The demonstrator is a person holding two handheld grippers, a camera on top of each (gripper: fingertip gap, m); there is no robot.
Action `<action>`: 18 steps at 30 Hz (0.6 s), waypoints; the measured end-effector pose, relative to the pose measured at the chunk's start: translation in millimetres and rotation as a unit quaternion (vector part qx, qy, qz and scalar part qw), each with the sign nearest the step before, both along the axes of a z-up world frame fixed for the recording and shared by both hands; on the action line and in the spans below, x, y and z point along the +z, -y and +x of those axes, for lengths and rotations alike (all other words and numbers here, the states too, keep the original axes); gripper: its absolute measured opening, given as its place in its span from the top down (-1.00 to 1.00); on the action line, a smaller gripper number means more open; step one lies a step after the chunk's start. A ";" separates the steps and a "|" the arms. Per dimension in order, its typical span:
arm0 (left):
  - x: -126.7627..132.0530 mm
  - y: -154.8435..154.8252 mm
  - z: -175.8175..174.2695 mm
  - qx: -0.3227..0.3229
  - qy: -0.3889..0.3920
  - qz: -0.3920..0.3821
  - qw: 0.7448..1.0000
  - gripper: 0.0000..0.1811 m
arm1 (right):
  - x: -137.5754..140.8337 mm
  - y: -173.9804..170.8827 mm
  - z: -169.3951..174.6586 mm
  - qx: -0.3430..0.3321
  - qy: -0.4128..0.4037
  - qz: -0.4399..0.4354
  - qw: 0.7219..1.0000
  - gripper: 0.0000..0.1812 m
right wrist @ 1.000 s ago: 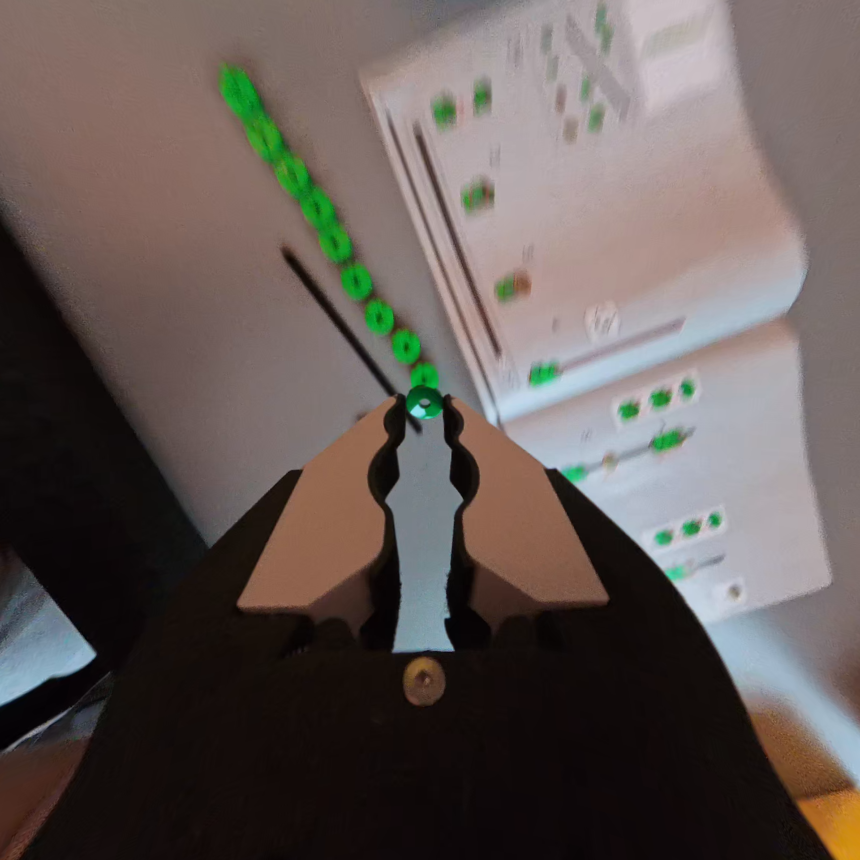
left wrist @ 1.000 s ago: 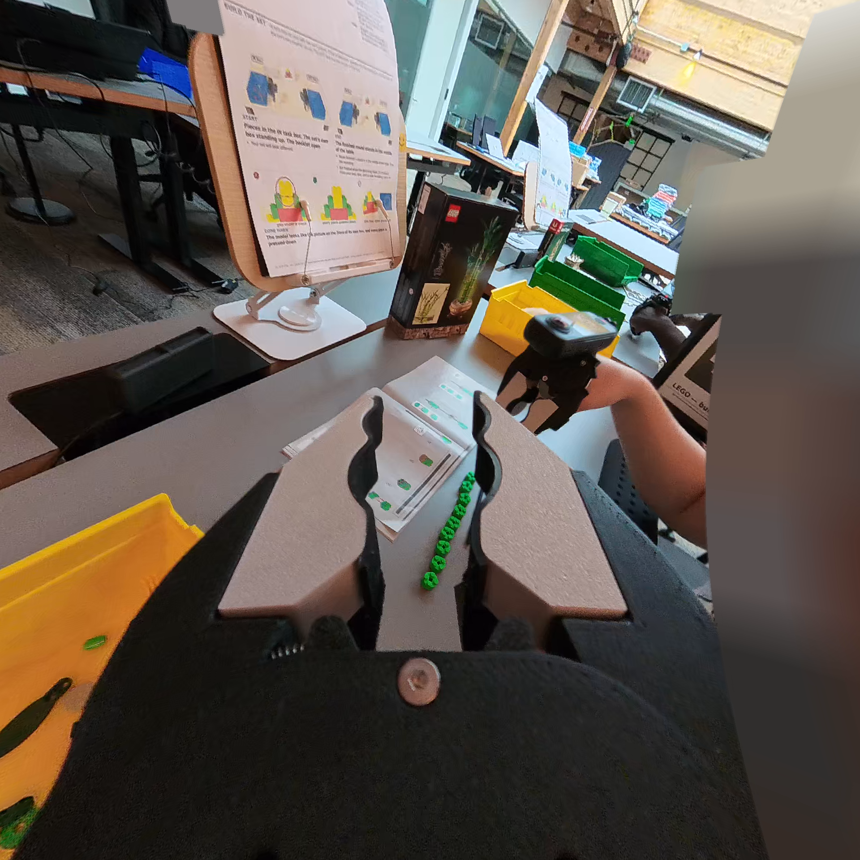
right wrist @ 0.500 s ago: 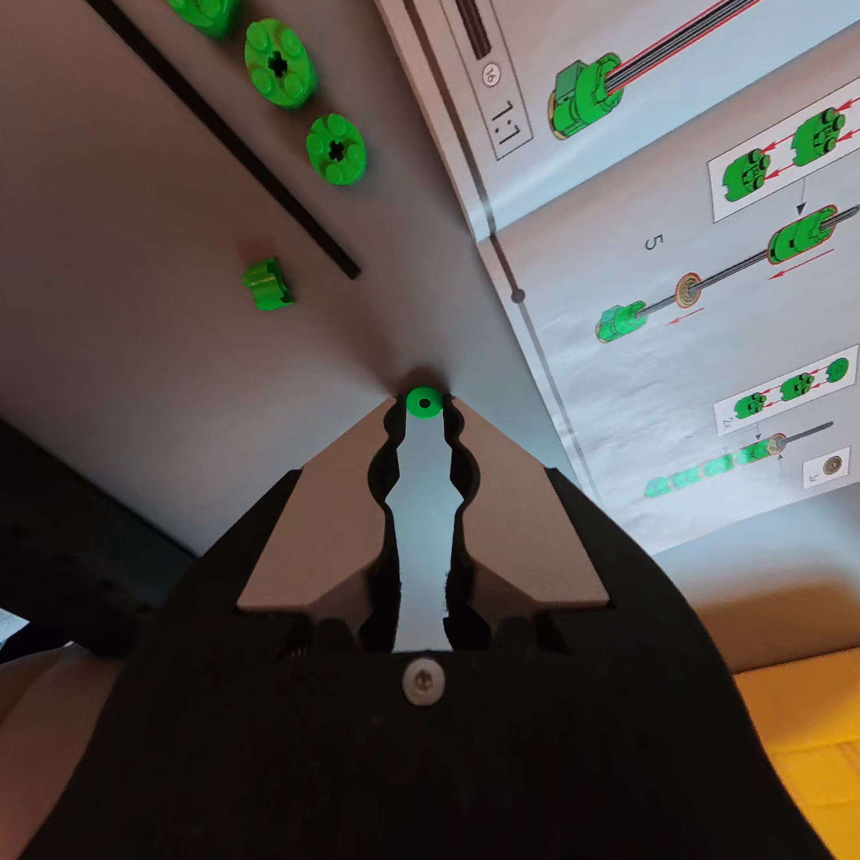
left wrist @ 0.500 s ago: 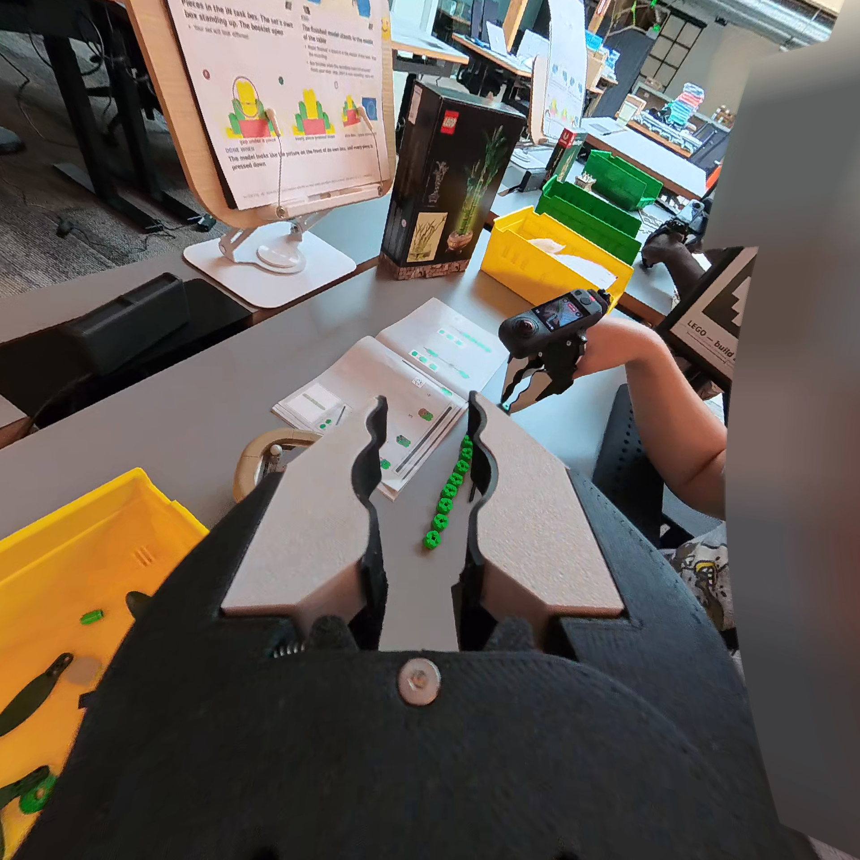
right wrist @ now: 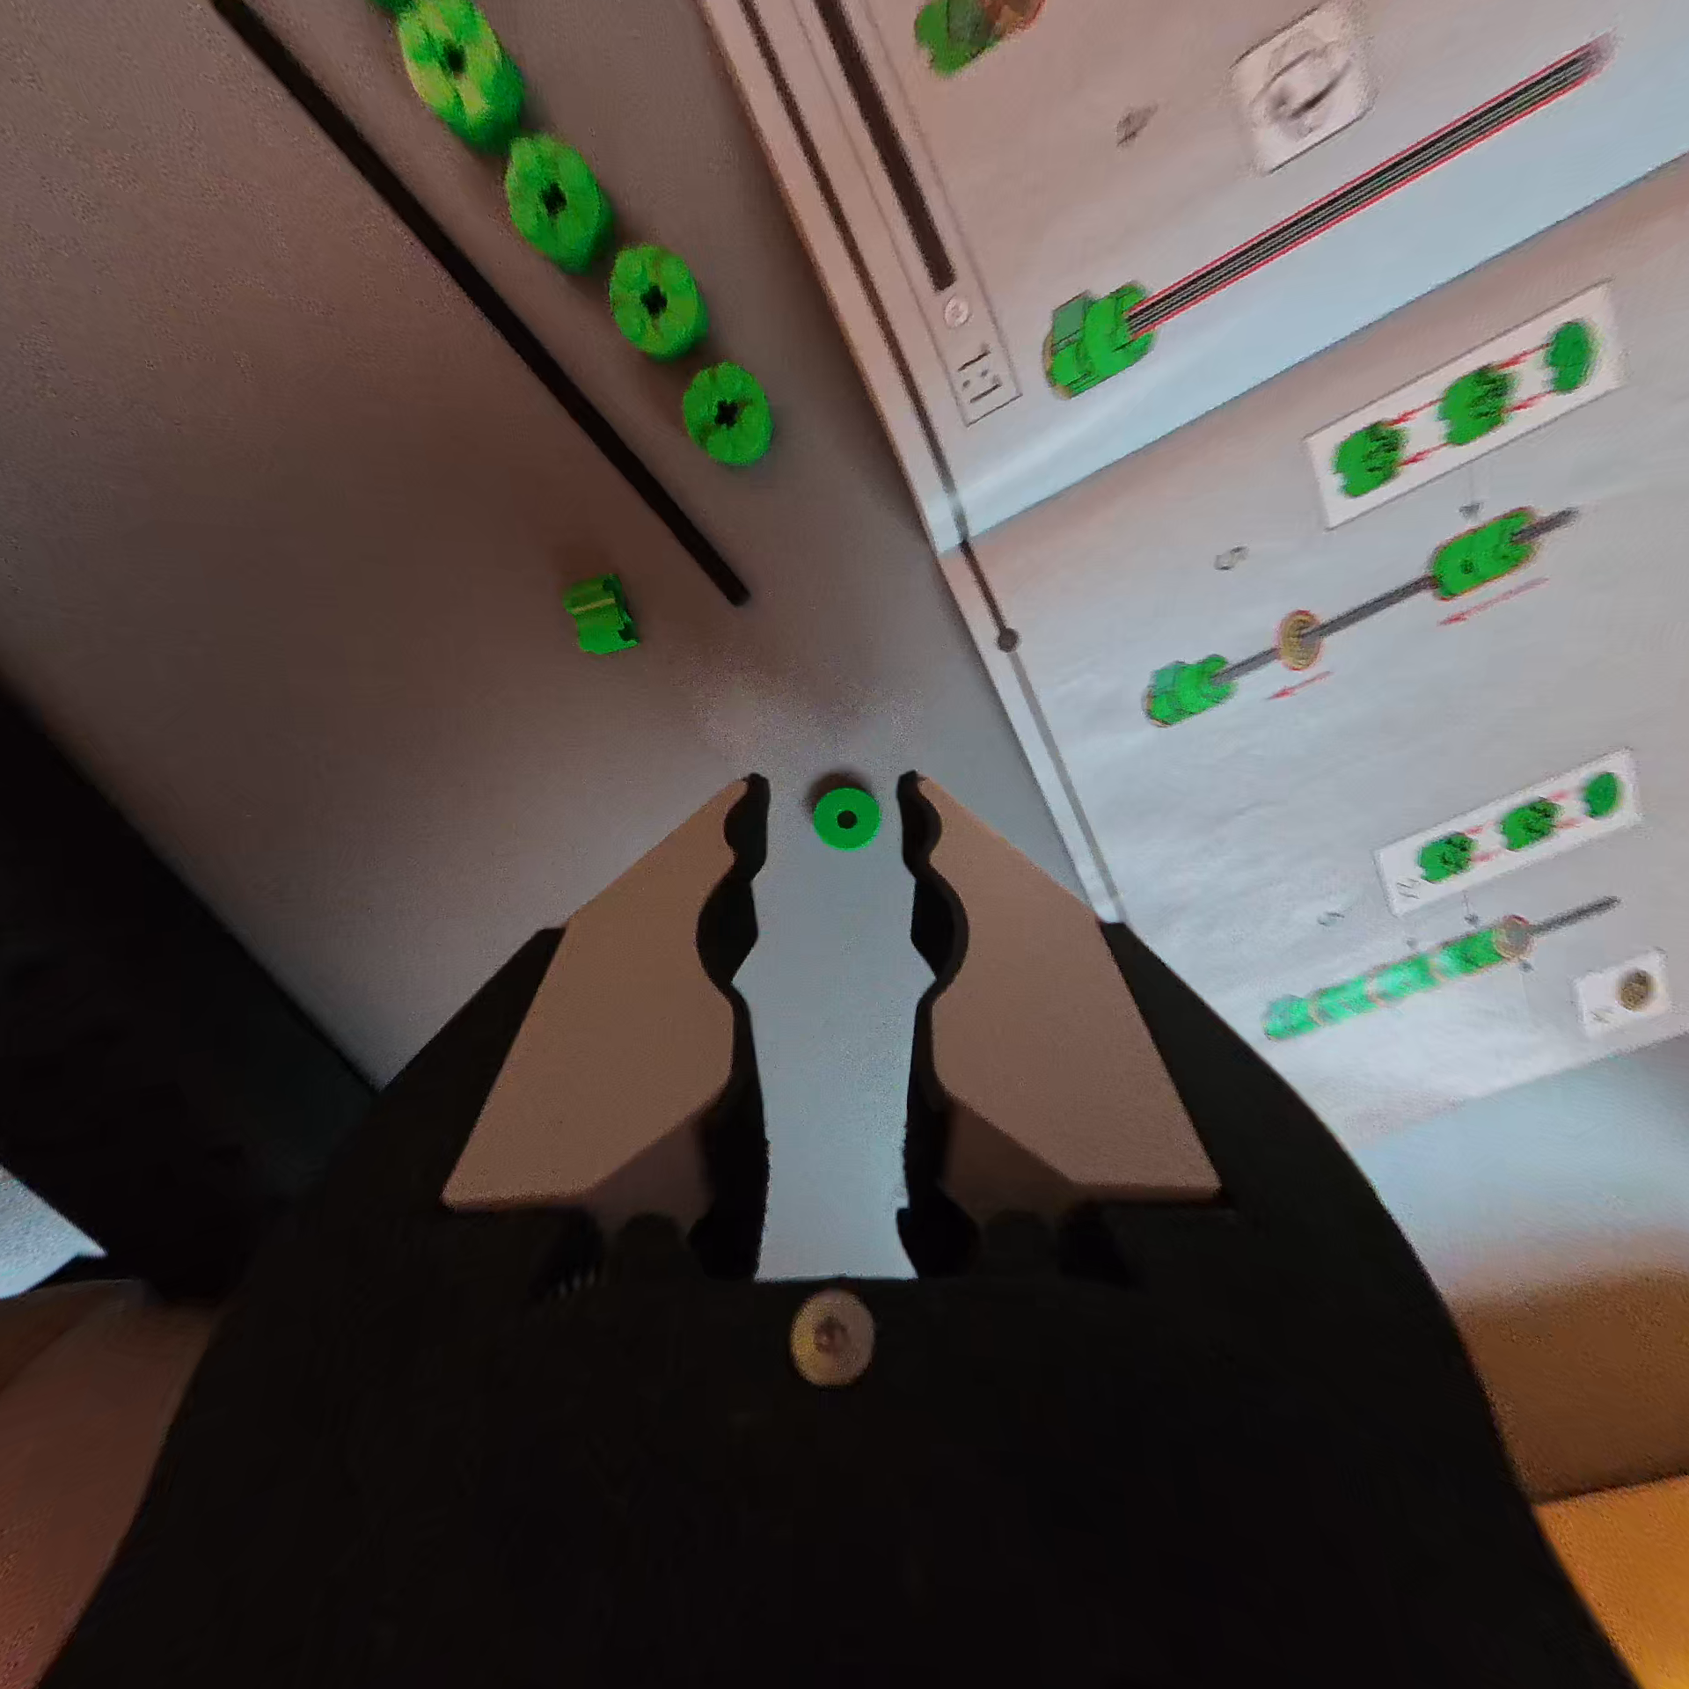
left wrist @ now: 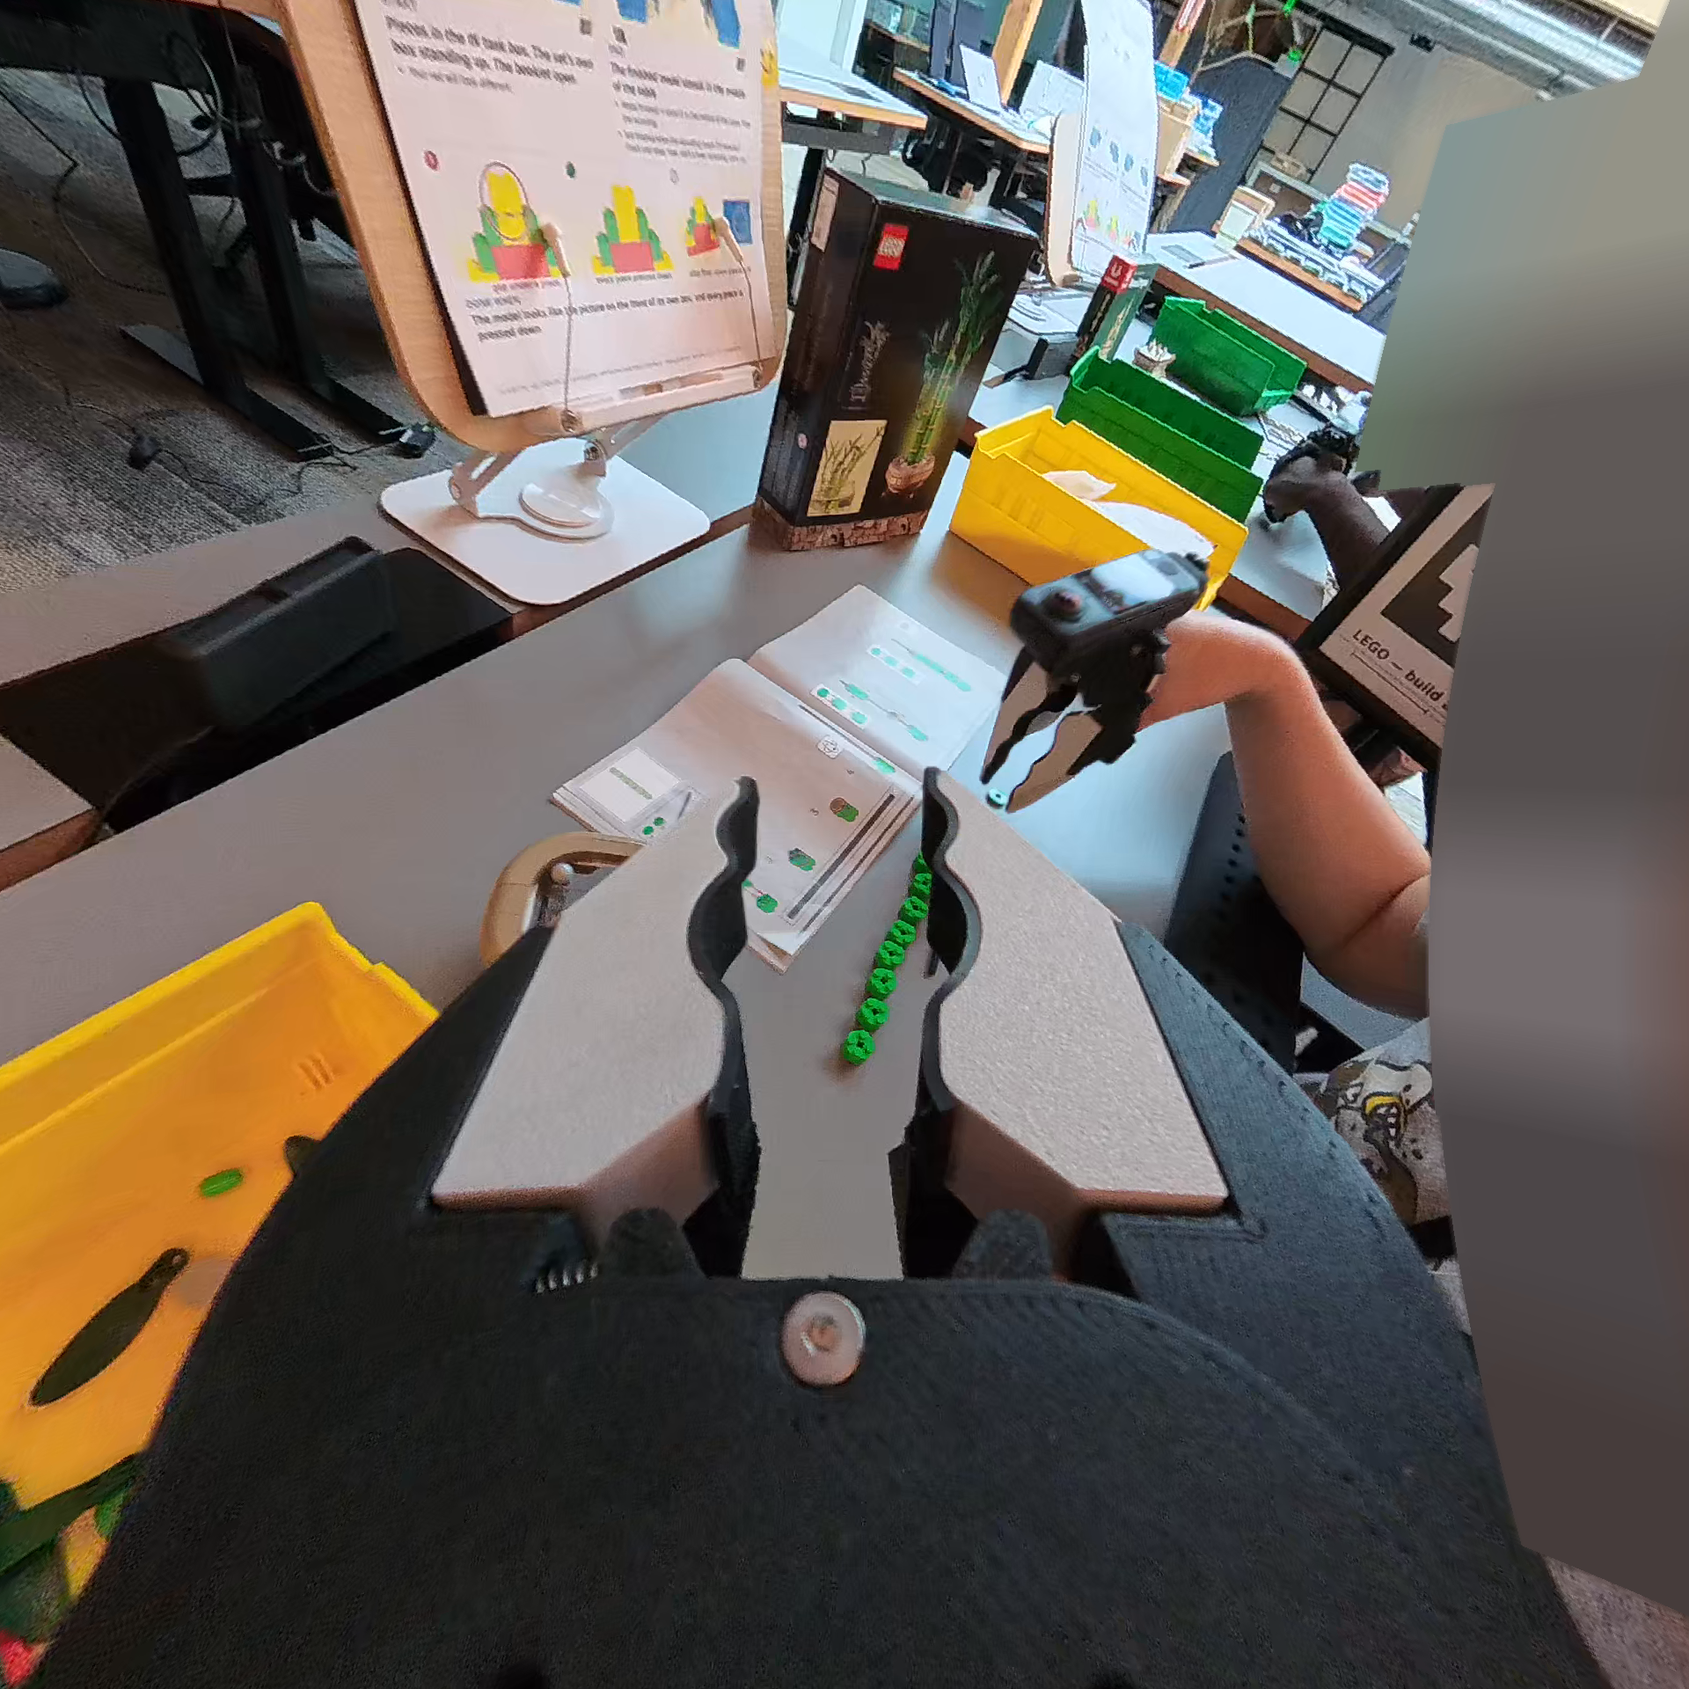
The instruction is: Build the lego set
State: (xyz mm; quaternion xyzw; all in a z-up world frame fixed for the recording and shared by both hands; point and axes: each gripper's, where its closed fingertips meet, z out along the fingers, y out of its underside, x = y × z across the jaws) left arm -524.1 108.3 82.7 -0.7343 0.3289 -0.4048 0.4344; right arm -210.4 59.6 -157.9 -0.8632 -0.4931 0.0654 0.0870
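Note:
In the right wrist view my right gripper (right wrist: 832,781) is open just above the grey table. A small green round ring (right wrist: 845,818) lies on the table between its fingertips, touching neither. A row of green round bricks (right wrist: 653,302), a thin black axle (right wrist: 484,292) and a small green connector (right wrist: 600,614) lie ahead to the left. In the left wrist view my left gripper (left wrist: 836,786) is open and empty, held above the brick row (left wrist: 891,960). The right gripper (left wrist: 1005,786) shows beyond it, tips down at the table.
An open instruction booklet (left wrist: 823,722) (right wrist: 1280,548) lies beside the bricks. A yellow bin (left wrist: 137,1142) with dark green parts is at the near left. A tan ring (left wrist: 530,886), a black set box (left wrist: 877,366), a sheet stand (left wrist: 567,228) and more bins (left wrist: 1051,503) stand farther back.
My right gripper has opened and let go of the small green ring, which now lies on the table between the fingers. The left gripper's view has shifted slightly; it stays open.

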 end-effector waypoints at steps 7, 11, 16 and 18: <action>-3.1 -26.9 -83.0 0.118 -0.105 0.073 0.985 0.58 | 102.4 -44.1 16.3 -0.057 -0.227 0.255 0.938 0.61; -56.7 -58.6 -129.4 0.161 -0.211 0.087 0.960 0.54 | 109.8 -55.5 15.9 -0.053 -0.270 0.308 0.911 0.60; -146.7 -82.0 -155.8 0.164 -0.321 -0.090 0.928 0.72 | 105.8 -57.7 3.4 -0.050 -0.310 0.284 0.906 0.60; -181.0 -75.1 -156.9 0.137 -0.346 -0.174 0.912 0.75 | 99.5 -58.6 5.2 -0.053 -0.301 0.280 0.910 0.60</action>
